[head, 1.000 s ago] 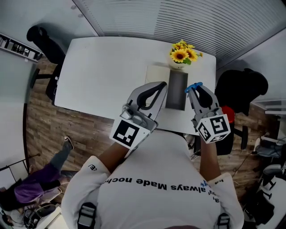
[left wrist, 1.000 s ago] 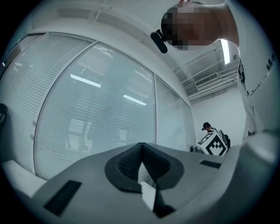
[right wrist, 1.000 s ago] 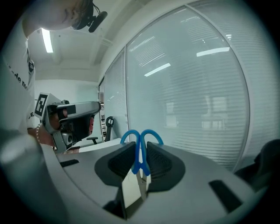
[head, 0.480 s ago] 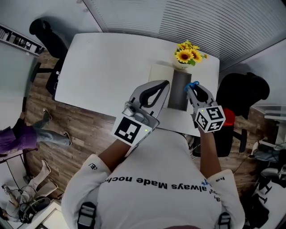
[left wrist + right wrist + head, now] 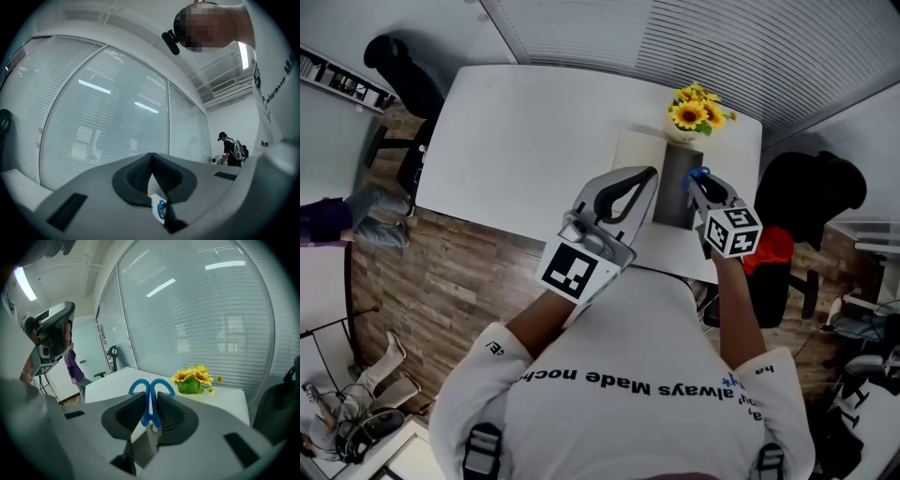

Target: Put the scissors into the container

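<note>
Blue-handled scissors [image 5: 150, 389] stand in my right gripper [image 5: 150, 404], handles up and blades pointing down; the jaws are shut on them. In the head view that gripper [image 5: 693, 177] hovers at the top right corner of the tall dark grey container [image 5: 674, 199], with the scissors' blue handles [image 5: 699, 174] showing at its tip. The container stands on a pale mat [image 5: 632, 154] on the white table [image 5: 525, 131]. My left gripper [image 5: 648, 174] hangs just left of the container, shut and empty. In the left gripper view, its pads [image 5: 140, 172] meet.
A pot of sunflowers [image 5: 695, 111] sits right behind the container. Black chairs stand at the table's right end [image 5: 811, 192] and far left corner [image 5: 397, 79]. The table's near edge runs just under both grippers. A person's legs [image 5: 337, 220] show on the floor at left.
My right gripper has carried the scissors a little left and forward, onto the container's top corner. The left gripper has barely moved. The person on the floor walked off to the left.
</note>
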A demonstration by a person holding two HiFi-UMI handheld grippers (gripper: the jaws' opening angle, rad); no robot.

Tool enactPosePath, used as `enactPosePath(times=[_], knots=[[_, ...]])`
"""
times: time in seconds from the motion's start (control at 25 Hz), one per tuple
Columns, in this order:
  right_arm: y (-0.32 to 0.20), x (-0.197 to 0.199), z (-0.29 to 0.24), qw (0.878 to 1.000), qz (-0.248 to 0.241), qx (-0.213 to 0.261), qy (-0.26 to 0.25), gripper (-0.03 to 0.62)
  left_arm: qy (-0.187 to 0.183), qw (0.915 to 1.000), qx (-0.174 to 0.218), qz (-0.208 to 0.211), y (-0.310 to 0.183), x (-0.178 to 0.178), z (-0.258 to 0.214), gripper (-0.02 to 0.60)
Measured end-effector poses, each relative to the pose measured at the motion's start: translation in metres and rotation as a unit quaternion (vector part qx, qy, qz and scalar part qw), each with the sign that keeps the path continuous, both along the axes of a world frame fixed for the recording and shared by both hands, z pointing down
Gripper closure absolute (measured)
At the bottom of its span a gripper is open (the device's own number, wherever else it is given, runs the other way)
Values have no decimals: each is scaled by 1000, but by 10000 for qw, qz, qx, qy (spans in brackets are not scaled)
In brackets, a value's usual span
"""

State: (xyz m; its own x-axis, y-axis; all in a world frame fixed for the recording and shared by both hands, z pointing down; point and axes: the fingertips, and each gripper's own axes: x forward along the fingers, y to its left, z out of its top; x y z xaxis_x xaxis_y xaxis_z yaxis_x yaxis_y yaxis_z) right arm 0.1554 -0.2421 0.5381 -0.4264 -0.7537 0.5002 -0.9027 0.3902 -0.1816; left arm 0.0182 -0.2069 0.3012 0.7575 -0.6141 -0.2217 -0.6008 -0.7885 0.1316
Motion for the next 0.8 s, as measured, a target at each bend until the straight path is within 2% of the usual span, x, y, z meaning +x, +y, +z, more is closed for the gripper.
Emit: enactPosePath(times=[0.8], knots=[[-19,-1,65,9962,245,-832,-110,503,51,9999,-88,82,9,1,3,563]])
